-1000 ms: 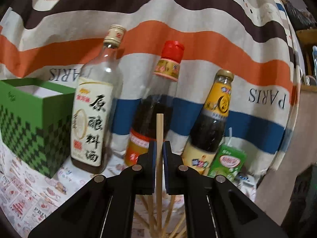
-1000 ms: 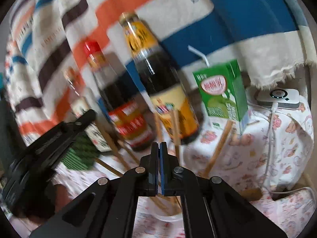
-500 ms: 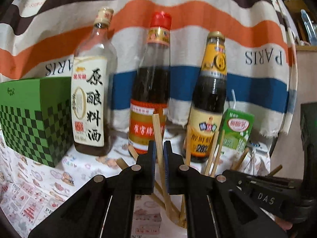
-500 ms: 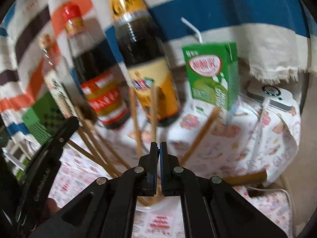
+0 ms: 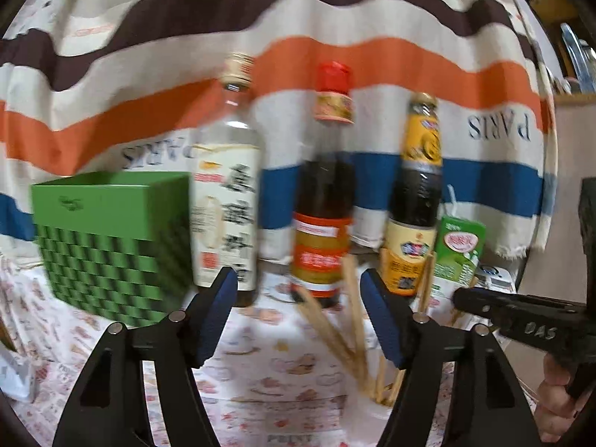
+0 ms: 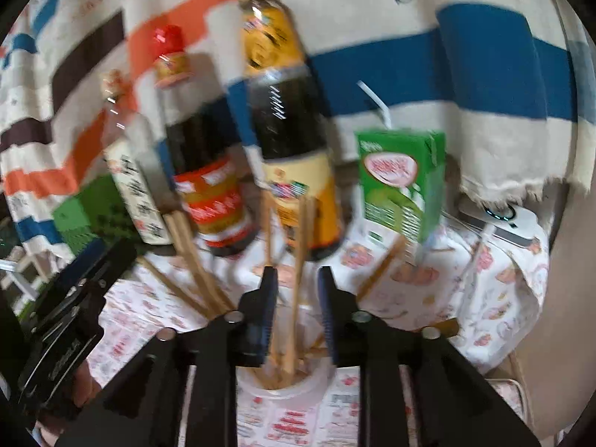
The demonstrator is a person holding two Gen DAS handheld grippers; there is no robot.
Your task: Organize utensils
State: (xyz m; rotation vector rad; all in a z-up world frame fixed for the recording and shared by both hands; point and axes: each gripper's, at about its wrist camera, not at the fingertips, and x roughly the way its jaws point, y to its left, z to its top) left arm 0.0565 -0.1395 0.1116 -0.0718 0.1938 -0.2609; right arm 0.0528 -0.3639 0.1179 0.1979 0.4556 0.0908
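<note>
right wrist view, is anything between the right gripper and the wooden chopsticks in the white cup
Nothing visible does. The right gripper hangs just above the white cup, its jaws just opened, and one of the wooden chopsticks rises between them untouched.

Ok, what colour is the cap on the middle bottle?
Red. The cap tops the middle bottle, clearest in the left wrist view.
</note>
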